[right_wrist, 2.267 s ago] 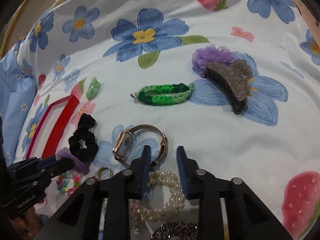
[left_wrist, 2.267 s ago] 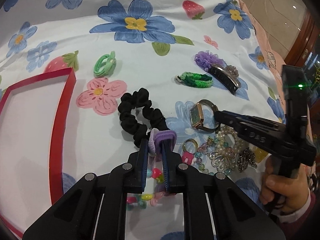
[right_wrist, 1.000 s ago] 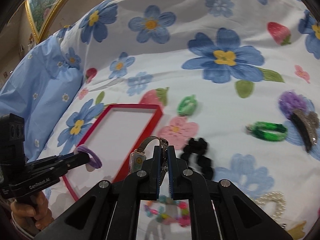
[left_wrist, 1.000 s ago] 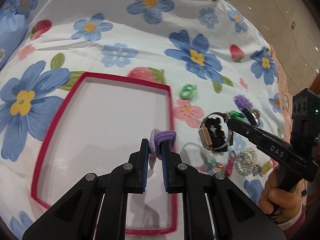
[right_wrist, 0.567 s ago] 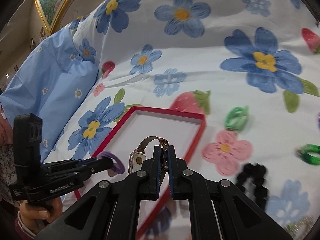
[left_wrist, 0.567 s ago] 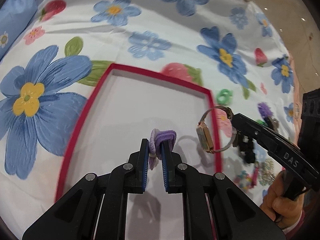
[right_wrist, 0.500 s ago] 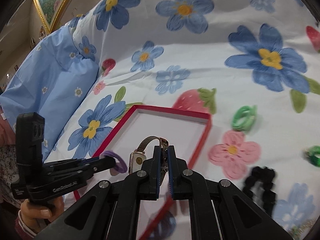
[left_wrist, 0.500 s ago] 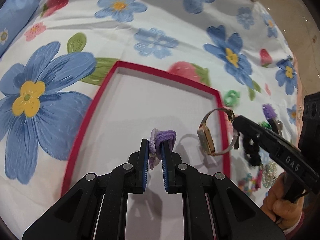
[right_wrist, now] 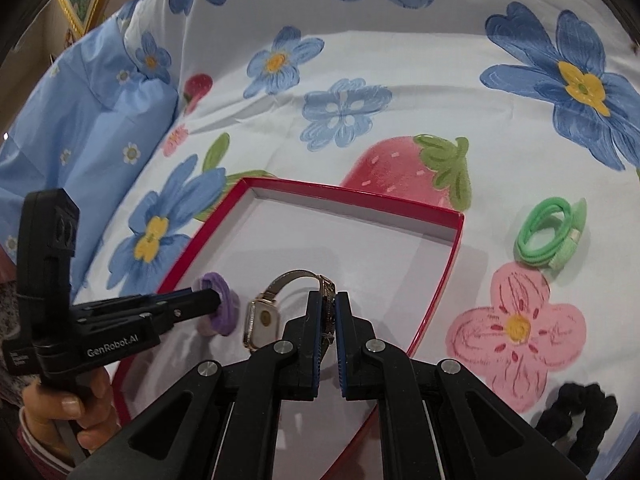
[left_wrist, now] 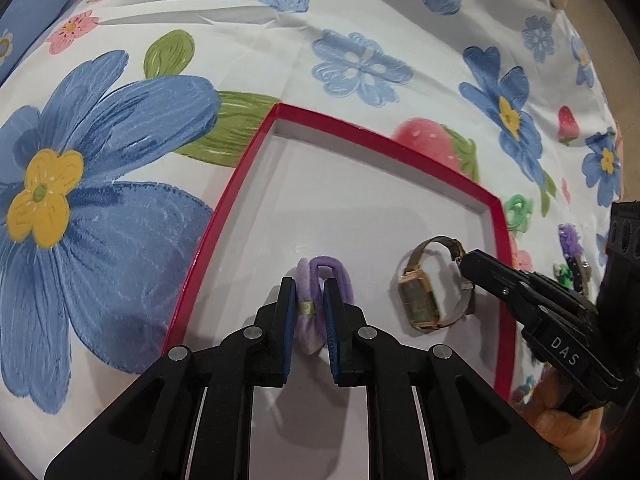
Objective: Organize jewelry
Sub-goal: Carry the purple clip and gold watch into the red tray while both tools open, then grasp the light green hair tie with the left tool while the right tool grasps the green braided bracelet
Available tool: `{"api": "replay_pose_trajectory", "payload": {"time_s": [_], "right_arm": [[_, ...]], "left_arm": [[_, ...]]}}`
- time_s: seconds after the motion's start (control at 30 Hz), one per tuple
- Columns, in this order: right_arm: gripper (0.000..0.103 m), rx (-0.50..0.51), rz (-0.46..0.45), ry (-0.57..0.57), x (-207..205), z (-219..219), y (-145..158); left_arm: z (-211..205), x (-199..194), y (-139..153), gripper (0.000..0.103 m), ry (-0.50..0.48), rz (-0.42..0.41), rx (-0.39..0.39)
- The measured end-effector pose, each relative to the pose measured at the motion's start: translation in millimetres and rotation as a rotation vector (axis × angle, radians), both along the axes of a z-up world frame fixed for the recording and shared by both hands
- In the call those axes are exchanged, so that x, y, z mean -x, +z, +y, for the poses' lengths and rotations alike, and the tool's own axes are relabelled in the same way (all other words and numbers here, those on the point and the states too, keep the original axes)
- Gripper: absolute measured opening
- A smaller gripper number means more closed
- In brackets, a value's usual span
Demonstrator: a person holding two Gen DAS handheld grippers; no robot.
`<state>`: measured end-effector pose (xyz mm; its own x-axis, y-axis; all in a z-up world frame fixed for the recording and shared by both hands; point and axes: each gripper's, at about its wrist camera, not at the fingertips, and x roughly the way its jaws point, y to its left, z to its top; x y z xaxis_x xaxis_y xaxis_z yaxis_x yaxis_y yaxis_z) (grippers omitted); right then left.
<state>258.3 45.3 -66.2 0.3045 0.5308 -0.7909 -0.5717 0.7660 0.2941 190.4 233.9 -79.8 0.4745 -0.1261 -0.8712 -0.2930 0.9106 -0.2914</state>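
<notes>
While we hold both grippers low over the shallow red-rimmed cardboard box (left_wrist: 486, 204), each carries its item: left gripper (left_wrist: 309, 308) pinches the soft purple fabric hair tie (left_wrist: 308, 280), its loop upright, jaws barely parted around it. Just beside it, right gripper (right_wrist: 328, 316) is clamped on the mesh band of the gold square-faced wristwatch (right_wrist: 262, 318), face side-on. Both hang just above the white floor, so the release is straight down. Farther off on the floral bedsheet (right_wrist: 400, 40) lies a green coiled hair tie (right_wrist: 550, 234).
</notes>
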Motion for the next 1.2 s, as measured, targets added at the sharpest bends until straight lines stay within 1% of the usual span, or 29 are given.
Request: {"api": "replay_pose_trajectory", "payload": {"time_s": [0.17,0.2,0.23,0.27,0.3,0.33,0.5,0.53,0.6,0.67,0.7,0.77,0.83,0.9,1.03,1.2], "right_arm": [[0.006,0.054,-0.022,0.021,-0.9,7.3,-3.5],[0.006,0.062,-0.023,0.023,-1.1,8.5,-3.9],[0.006,0.066,-0.024,0.023,-1.2,8.9,-4.4],[0.007,0.069,-0.022,0.028,-1.5,9.8,-4.9],[0.007,0.070,-0.019,0.031,-1.8,11.5,-5.4],[0.007,0.072,-0.018,0.032,-1.7,11.9,-5.6],[0.009,0.072,-0.014,0.034,-1.5,12.3,-4.5],[0.012,0.060,-0.009,0.036,-1.2,11.1,-3.1],[0.015,0.038,-0.014,0.031,0.7,8.0,2.5],[0.025,0.001,-0.013,0.030,3.6,1.2,10.5],[0.027,-0.012,-0.011,0.031,5.2,-1.3,13.5],[0.028,-0.028,-0.015,0.022,10.4,-11.3,19.9],[0.028,-0.044,-0.015,0.006,15.2,-23.0,24.8],[0.028,-0.058,-0.015,-0.012,19.2,-35.2,29.7],[0.036,-0.085,-0.020,-0.050,27.2,-65.1,38.9],[0.037,-0.098,-0.028,-0.098,34.9,-99.4,45.7]], "left_arm": [[0.4,-0.4,-0.6,0.014,0.006,0.000,-0.022],[0.4,-0.6,-0.5,0.016,0.006,0.001,-0.024],[0.9,0.1,0.0,0.021,0.011,0.002,-0.027],[1.6,1.1,0.7,0.024,0.017,0.002,-0.030],[2.7,2.3,1.5,0.031,0.024,0.001,-0.030],[3.8,3.9,2.3,0.034,0.032,-0.001,-0.028],[5.0,12.6,7.9,0.034,0.051,-0.011,-0.016],[4.0,14.2,9.8,0.035,0.051,-0.013,-0.018],[2.1,18.3,15.8,0.038,0.052,-0.022,-0.026],[-0.6,21.8,22.5,0.038,0.051,-0.035,-0.030],[-2.9,23.5,26.7,0.039,0.048,-0.043,-0.033],[-7.4,26.9,34.0,0.039,0.045,-0.059,-0.034],[-12.1,29.9,40.3,0.042,0.039,-0.074,-0.027],[-19.6,32.8,46.0,0.044,0.029,-0.085,-0.030],[-36.1,36.9,52.7,0.044,0.002,-0.099,-0.018],[-63.1,36.7,57.6,0.046,-0.050,-0.109,-0.010]]}}
